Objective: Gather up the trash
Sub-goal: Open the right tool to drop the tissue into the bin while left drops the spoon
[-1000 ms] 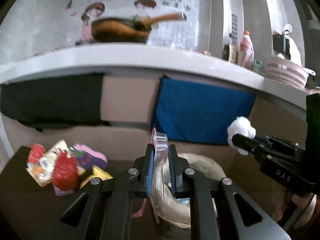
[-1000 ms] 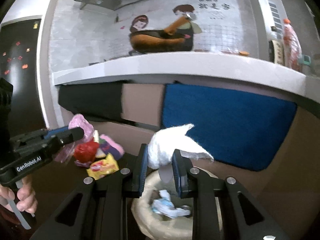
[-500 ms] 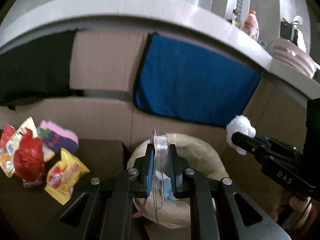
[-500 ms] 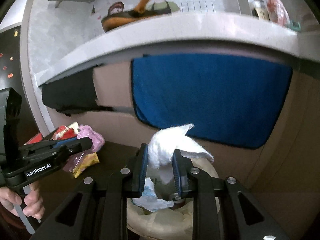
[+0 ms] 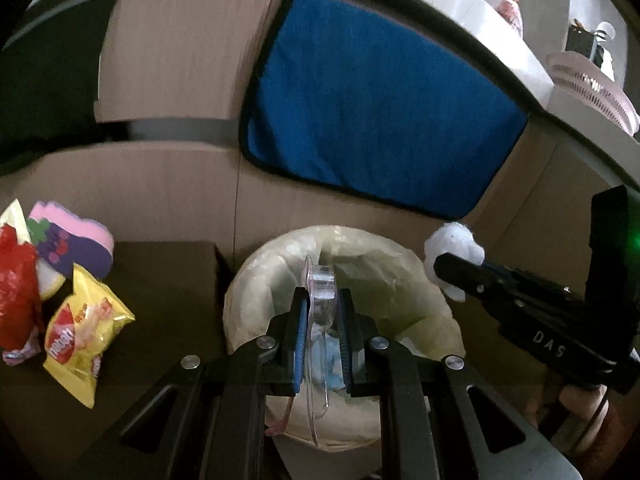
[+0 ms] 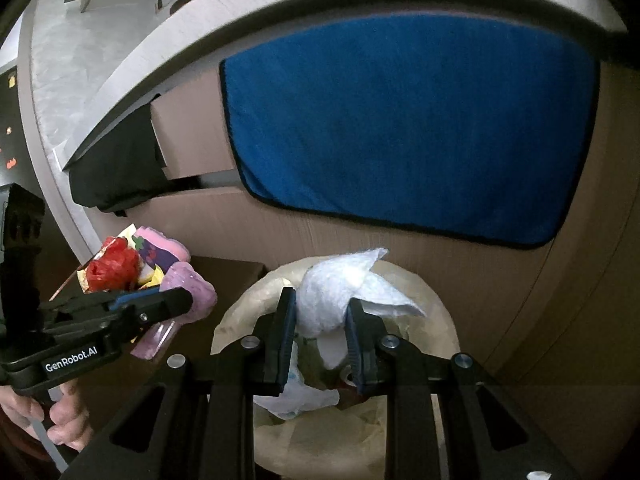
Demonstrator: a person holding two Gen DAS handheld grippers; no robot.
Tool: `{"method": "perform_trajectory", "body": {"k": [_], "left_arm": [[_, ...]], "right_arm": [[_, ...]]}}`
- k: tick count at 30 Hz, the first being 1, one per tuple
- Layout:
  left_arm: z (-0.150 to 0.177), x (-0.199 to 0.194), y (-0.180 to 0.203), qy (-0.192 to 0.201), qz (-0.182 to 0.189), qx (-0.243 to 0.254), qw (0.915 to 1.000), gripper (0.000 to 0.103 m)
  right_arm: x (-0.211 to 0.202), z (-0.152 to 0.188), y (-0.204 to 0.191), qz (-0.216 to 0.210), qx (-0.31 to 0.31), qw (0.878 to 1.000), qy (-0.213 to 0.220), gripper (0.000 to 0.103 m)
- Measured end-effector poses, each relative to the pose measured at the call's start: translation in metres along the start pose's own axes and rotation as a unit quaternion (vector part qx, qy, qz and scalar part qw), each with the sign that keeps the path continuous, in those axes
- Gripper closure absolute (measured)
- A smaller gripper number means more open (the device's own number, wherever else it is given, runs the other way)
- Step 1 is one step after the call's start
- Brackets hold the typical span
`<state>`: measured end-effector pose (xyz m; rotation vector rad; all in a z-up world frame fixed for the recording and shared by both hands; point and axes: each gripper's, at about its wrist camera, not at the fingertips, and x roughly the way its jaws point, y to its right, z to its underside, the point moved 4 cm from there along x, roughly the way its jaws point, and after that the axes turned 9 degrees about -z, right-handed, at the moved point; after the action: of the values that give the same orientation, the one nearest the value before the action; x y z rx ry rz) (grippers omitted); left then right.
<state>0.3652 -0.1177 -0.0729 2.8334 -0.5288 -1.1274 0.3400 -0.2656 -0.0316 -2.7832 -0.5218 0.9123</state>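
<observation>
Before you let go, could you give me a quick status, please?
Left gripper shut on clear plastic packaging. Right gripper shut on white tissue. Both over lined bin; nothing blocking.

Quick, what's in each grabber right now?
Left gripper: closed on a clear plastic package, above the lined bin.
Right gripper: closed on a crumpled white tissue, above the same bin.

A blue towel (image 5: 372, 100) and a black cloth (image 6: 116, 172) hang from a pale counter edge (image 6: 280, 16) over brown cabinet fronts (image 5: 172, 52); a pink basket (image 5: 592, 88) sits on top.
</observation>
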Motion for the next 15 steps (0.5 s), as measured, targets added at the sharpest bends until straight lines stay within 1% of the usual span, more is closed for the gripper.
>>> {"method": "perform_trajectory", "body": {"k": [5, 9, 11, 12, 13, 14, 15], "left_arm": [[0.004, 0.009, 0.002, -0.013, 0.002, 0.0, 0.9999, 0.088], [0.005, 0.017, 0.003, -0.024, 0.013, 0.001, 0.9996, 0.088], [0.005, 0.023, 0.001, -0.033, 0.029, -0.005, 0.999, 0.083], [0.005, 0.025, 0.0, -0.038, 0.039, -0.006, 0.9985, 0.072], [0.004, 0.027, -0.003, -0.042, 0.048, -0.011, 0.9979, 0.063], [0.004, 0.026, -0.005, -0.042, 0.05, -0.015, 0.9978, 0.062], [0.003, 0.024, -0.01, -0.039, 0.049, -0.019, 0.9978, 0.061]], "right_arm": [[0.005, 0.001, 0.004, -0.01, 0.014, 1.0, -0.006, 0.08], [0.006, 0.001, 0.003, -0.009, 0.016, 1.0, -0.006, 0.08], [0.007, 0.0, 0.004, -0.012, 0.02, 1.0, -0.006, 0.079], [0.007, 0.0, 0.004, -0.016, 0.023, 1.0, -0.006, 0.077], [0.008, 0.0, 0.003, -0.018, 0.025, 0.999, -0.01, 0.067], [0.009, 0.001, 0.003, -0.014, 0.028, 0.999, -0.01, 0.06], [0.009, 0.002, 0.003, -0.012, 0.029, 0.999, -0.007, 0.049]]}}
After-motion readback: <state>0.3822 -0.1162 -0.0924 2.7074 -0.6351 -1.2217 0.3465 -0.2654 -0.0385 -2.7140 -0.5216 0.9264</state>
